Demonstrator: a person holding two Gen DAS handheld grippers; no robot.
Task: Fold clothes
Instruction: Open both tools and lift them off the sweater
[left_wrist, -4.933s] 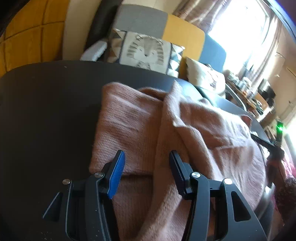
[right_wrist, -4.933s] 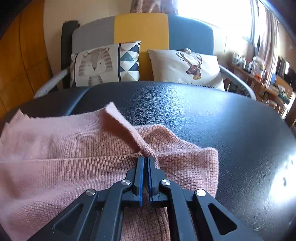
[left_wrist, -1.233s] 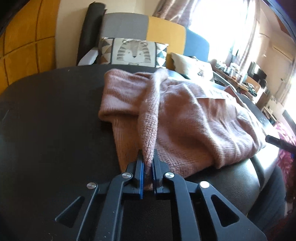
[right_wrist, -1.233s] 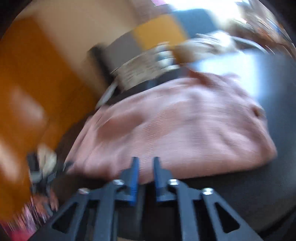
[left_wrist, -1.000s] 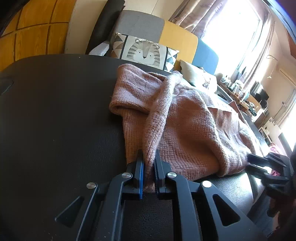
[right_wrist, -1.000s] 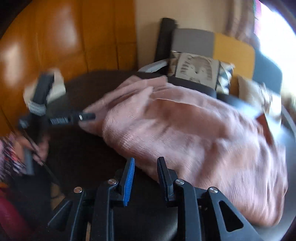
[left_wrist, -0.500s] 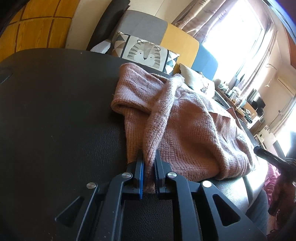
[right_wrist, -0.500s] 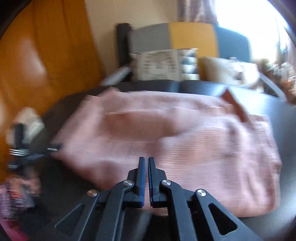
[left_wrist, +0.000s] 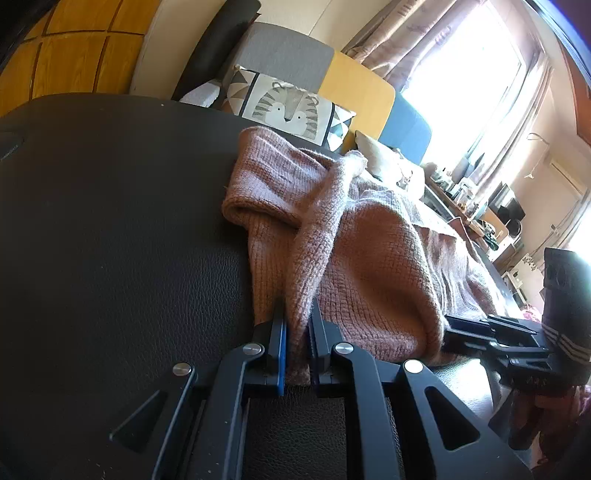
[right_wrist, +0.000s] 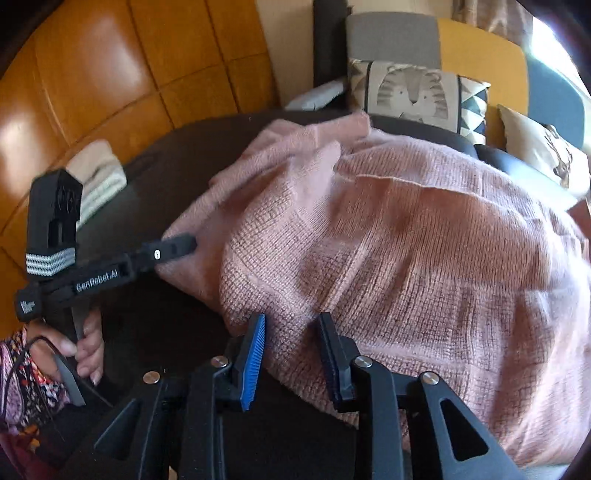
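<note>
Black leather table (left_wrist: 110, 258) fills the near ground in both views, with a pink knit sweater (right_wrist: 388, 240) bunched on it, partly folded, layers doubled over.

Nearest in the left wrist view, the left gripper (left_wrist: 297, 325) is pinched tight on a ridge of the sweater's near edge, as half a second ago. The right gripper (right_wrist: 291, 343) has changed: its jaws were together half a second ago and now stand apart, straddling the sweater's near hem but not clamping it. Judged from that, the right side is lining up a fresh grab while the left anchors the cloth.

Only the right wrist view shows the person's hand (right_wrist: 83, 347) on the left gripper's handle and the sweater's broad top. Only the left view shows the rolled fold on the sweater's left side. Farther back sit a tiger cushion (left_wrist: 288, 107) and a sofa (left_wrist: 354, 88).
</note>
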